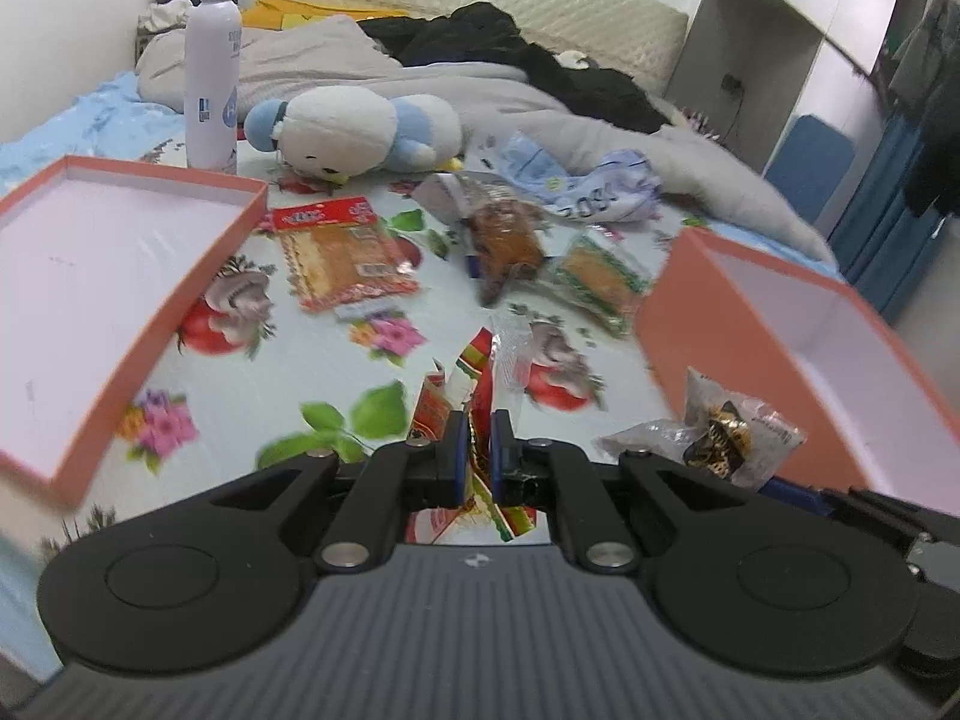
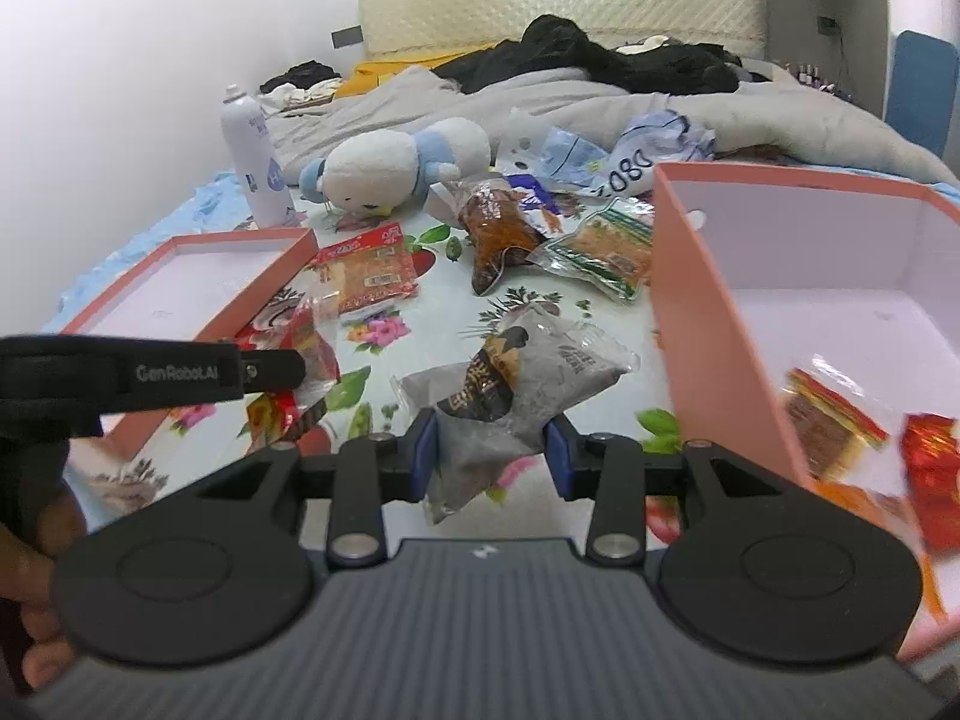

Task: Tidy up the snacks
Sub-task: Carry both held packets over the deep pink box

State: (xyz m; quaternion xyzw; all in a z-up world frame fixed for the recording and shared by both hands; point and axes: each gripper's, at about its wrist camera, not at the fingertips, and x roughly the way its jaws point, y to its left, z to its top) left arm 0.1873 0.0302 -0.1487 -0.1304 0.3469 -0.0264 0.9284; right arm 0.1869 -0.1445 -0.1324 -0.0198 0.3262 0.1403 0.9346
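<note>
Right of both tools, box [image 2: 708, 306] sits open-topped | right tool [image 2: 492, 450] nearer, pinching grey packet [image 2: 522, 384], long axis pointing away, just left of box wall | left tool [image 1: 478, 450] narrowly clamped on red packet [image 1: 480, 384], farther left over the bed.

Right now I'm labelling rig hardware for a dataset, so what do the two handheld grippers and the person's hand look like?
Both grippers, left gripper and right gripper, have a ribbed dark grey body, matte black linkage arms with silver pivot pins and round black discs, and blue finger pads. The left one, seen from the right wrist camera, carries a black strap printed "GenRobot.AI". The bare hand shows a dark cuff.
</note>
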